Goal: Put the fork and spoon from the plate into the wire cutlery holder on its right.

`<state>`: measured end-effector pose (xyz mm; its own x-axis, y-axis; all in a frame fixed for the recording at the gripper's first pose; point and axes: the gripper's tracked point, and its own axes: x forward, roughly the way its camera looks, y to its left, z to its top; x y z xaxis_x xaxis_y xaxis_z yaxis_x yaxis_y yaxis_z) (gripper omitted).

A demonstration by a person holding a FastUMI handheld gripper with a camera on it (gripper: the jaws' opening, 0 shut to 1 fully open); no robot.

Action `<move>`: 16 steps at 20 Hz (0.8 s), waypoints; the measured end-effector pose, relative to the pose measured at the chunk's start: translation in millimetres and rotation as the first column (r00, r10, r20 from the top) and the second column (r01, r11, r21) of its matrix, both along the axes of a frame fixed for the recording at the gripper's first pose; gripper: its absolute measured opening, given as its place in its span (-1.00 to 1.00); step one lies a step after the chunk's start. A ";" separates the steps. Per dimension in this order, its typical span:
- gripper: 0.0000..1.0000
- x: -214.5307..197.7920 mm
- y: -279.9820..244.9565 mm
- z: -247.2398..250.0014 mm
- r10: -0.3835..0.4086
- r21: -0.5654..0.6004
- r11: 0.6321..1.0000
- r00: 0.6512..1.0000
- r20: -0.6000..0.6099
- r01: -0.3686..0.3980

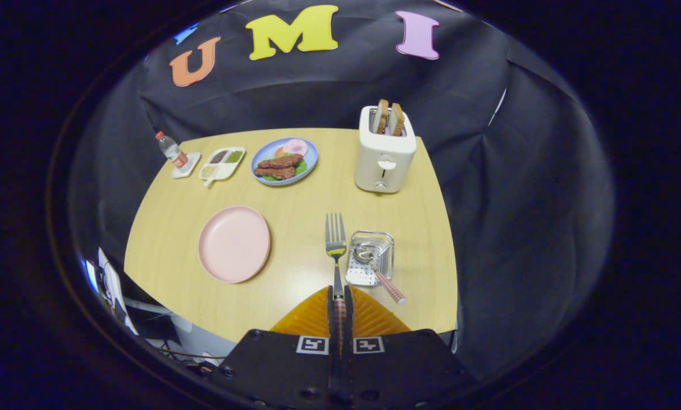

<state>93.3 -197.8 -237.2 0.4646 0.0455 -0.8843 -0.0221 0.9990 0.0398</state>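
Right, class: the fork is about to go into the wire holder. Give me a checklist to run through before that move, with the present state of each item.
1. Grip on the fork: ok. The gripper has both fingers closed on its handle, tines pointing ahead.
2. Spoon already in the wire cutlery holder: ok. Its bowl is inside and its handle leans out over the near rim.
3. Fork lined up over the holder: not ok. It sits just left of the holder.
4. Room left in the holder beside the spoon: cannot tell.
5. Pink plate free of cutlery: ok.
6. Toaster out of the way: ok. It stands beyond the holder.
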 end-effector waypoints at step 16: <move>-0.98 29.4 -37.4 -78.0 -0.088 0.027 0.993 0.885 -0.458 0.112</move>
<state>122.7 -235.2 -315.2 0.0160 0.0710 -0.9973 0.1106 0.9912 0.0724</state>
